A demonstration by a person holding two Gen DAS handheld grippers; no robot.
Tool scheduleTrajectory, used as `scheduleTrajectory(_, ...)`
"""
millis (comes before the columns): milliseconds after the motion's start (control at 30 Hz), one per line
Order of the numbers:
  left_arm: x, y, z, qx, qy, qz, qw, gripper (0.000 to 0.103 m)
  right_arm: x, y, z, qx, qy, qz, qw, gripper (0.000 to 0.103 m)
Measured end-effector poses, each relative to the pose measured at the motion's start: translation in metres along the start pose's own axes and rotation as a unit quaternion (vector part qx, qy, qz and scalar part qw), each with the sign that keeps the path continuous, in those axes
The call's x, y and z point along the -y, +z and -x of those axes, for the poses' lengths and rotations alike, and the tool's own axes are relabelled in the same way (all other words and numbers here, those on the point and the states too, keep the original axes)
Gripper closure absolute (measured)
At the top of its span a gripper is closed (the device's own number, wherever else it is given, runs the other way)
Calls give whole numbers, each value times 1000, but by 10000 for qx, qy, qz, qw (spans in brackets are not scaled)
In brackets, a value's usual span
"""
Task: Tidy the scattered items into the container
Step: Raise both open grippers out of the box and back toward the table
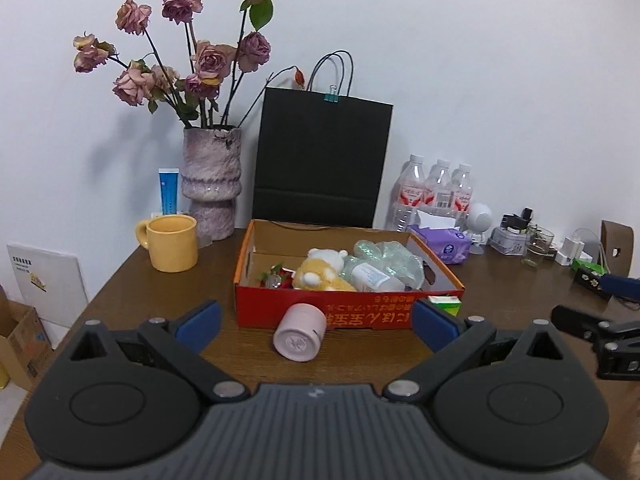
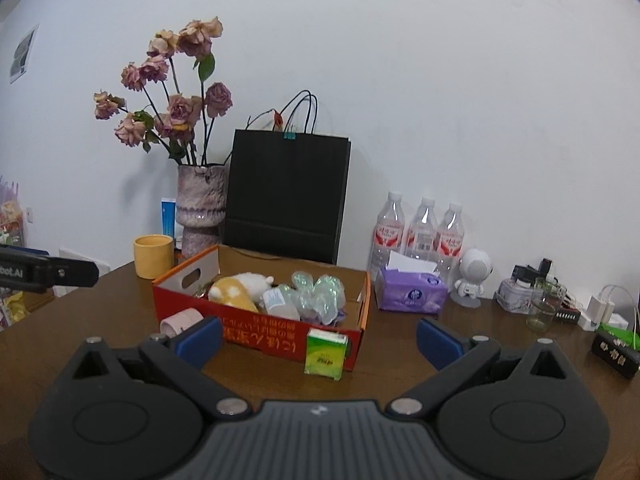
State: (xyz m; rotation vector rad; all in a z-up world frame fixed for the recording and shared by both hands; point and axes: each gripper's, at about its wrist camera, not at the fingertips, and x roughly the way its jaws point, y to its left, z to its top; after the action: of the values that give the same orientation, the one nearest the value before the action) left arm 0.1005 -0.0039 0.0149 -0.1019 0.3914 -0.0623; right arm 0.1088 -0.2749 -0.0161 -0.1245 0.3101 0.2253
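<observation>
Two items sit outside the box (image 1: 280, 314) on the brown table (image 1: 160, 280): 1 pink cup (image 1: 300, 332) on its side, touching the box's front wall, and 1 green carton (image 2: 325, 354) upright at the front right corner, right against the wall.

Both tongs are spread wide w/ nothing between the pads: left gripper (image 1: 316, 320) is lined up on the cup, right gripper (image 2: 320, 340) on the carton.

Risks, as I judge them:
- Cup is round and lying down, so a pinch off-centre could roll it along the wall or squirt it out; its open end faces the box, so there's no rim to grab from this side.
- Carton is light and tall; a nudge from one pad before the other closes could tip it or shove it under the box edge.
- Box is already fairly full, so dropping on top could bounce an item back out.
- The 2 grippers work close together at the box front; they could clash.

Count in the box: 1 yellow-white plush toy (image 1: 320, 270), 1 bubble-wrapped bundle (image 1: 384, 262) w/ a white label, some small red bits (image 1: 276, 278) at the left, too small to ID.

Off-task, at the back: 1 yellow mug (image 1: 172, 242), 1 vase of dried roses (image 1: 212, 184), 1 black paper bag (image 1: 320, 160), 3 water bottles (image 2: 420, 232), 1 purple tissue pack (image 2: 412, 292).
</observation>
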Motion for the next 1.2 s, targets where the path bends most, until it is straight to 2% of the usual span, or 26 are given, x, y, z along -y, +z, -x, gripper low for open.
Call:
scheduleTrajectory(200,6,-14,3,91,27,-94,9999,0,-2,-14,-11,-89,34,-151,9998,0)
scheduleTrajectory(533,5,-32,-11,-42,28,50,10000,0,-5,-38,-34,-271,93,-365,9989,0)
scheduleTrajectory(767,5,-41,-22,-116,-28,105,9999,0,-6,-45,-44,-322,258,-636,9971,0)
scheduleTrajectory(1200,4,-51,-34,-222,37,143,9996,0,-1,-57,-59,-570,197,-706,9957,0)
